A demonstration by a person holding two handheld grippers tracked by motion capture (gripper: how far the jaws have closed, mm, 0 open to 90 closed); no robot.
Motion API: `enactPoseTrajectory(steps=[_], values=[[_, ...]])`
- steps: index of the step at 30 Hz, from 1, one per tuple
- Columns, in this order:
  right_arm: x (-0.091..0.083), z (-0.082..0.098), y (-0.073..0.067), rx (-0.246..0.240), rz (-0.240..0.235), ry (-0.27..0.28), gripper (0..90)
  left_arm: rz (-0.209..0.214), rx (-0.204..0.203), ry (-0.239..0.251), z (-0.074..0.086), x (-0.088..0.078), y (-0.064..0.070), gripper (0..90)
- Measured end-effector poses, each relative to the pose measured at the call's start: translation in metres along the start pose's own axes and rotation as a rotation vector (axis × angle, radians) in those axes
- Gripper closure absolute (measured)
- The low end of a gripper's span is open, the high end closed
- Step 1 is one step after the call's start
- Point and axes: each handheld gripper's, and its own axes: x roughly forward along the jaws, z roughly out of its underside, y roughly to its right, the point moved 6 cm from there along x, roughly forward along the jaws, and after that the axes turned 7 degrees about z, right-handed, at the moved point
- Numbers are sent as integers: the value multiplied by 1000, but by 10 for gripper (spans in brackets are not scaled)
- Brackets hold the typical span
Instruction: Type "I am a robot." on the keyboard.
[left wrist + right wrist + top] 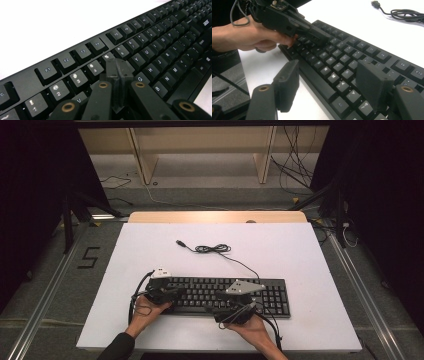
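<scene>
A black keyboard lies flat on the white table, its cable coiled behind it and ending in a USB plug. My left gripper is shut, jaws pressed together with nothing between them, its tip resting over the keys near the number row at the keyboard's left part. In the high view it sits at the keyboard's left end. My right gripper is open, its jaws standing wide on either side of the keyboard's front edge without touching it; it is near the middle of the front edge.
The white tabletop runs wide behind and to the right of the keyboard. A wooden strip borders the far edge. Beyond it are shelf legs and loose cables on the floor.
</scene>
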Motion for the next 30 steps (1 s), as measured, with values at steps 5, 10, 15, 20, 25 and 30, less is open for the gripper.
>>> enactPoseTrajectory(steps=[5, 10, 15, 20, 25, 30], values=[[0, -1, 2, 5, 5, 4, 366, 5, 0, 21, -3, -6, 2, 859], [2, 0, 4, 7, 12, 3, 365, 27, -16, 46, -4, -10, 4, 829], [3, -1, 6, 13, 23, -1, 366, 46, -27, 71, -5, -17, 6, 780], [5, -2, 10, 22, 32, 1, 372, 78, -45, 98, -5, -23, 7, 690], [6, -4, 13, 25, 36, -1, 392, 92, -45, 117, -4, -27, 11, 596], [10, -4, 15, 19, 46, -21, 428, 103, -52, 135, -4, -32, 14, 528]])
